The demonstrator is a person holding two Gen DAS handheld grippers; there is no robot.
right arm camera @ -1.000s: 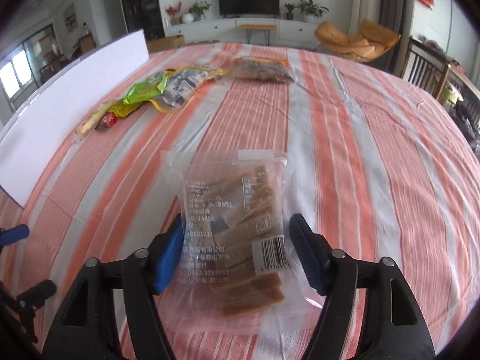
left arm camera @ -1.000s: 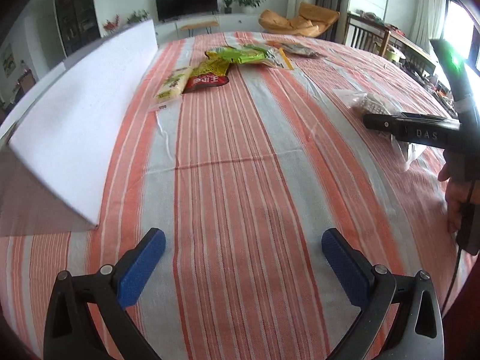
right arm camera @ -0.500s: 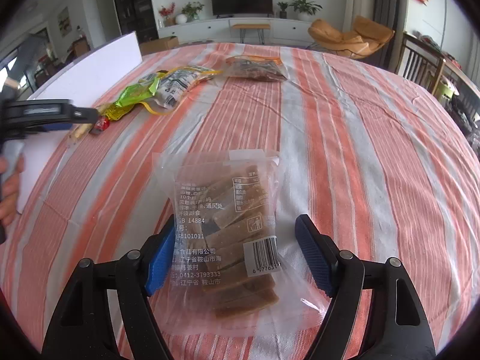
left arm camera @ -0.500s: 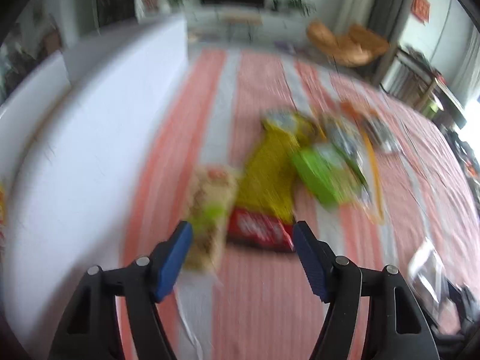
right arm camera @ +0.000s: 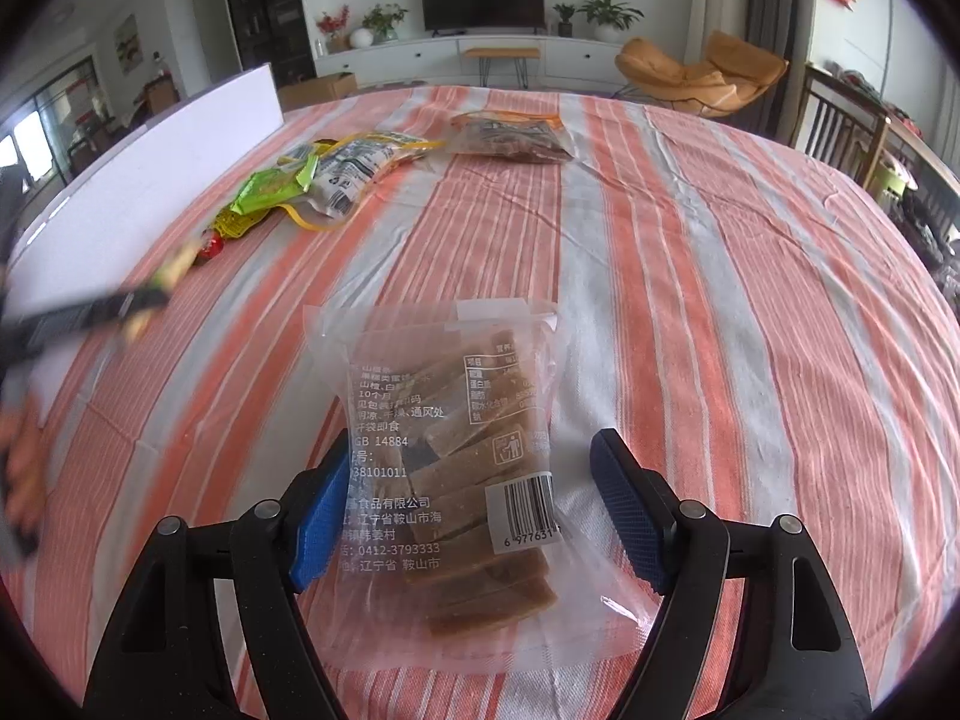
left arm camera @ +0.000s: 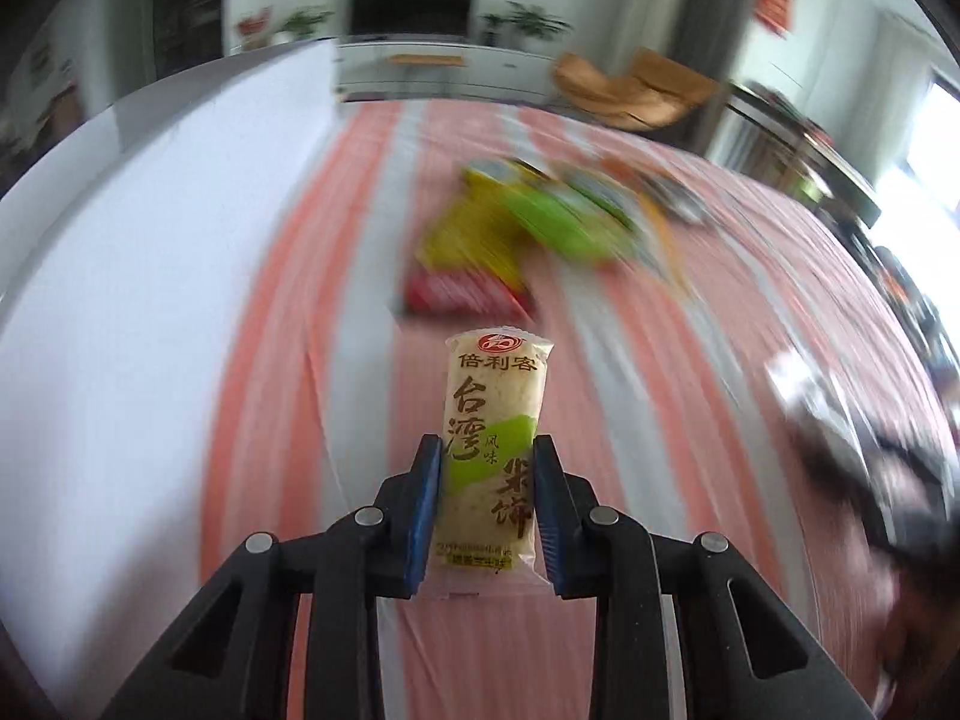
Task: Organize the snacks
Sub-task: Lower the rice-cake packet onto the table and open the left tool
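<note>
My left gripper (left arm camera: 487, 456) is shut on a long rice cracker packet (left arm camera: 493, 420), cream with a green patch, and holds it off the striped tablecloth. Behind it lie a blurred yellow and red packet (left arm camera: 462, 276) and a green packet (left arm camera: 558, 222). My right gripper (right arm camera: 474, 480) is open, its blue pads on either side of a clear bag of brown bars (right arm camera: 456, 468) that lies flat on the cloth. The left gripper (right arm camera: 90, 315) shows blurred at the left of the right wrist view.
A white foam board (left arm camera: 138, 300) stands along the left side of the table (right arm camera: 750, 300). A pile of green and yellow packets (right arm camera: 318, 174) and a clear bag of dark snacks (right arm camera: 510, 135) lie at the far side. Chairs stand beyond the table's right edge.
My left gripper has moved forward to the snack pile, shut on the rice cracker packet and lifted it. My right gripper has stayed open around the clear bag.
</note>
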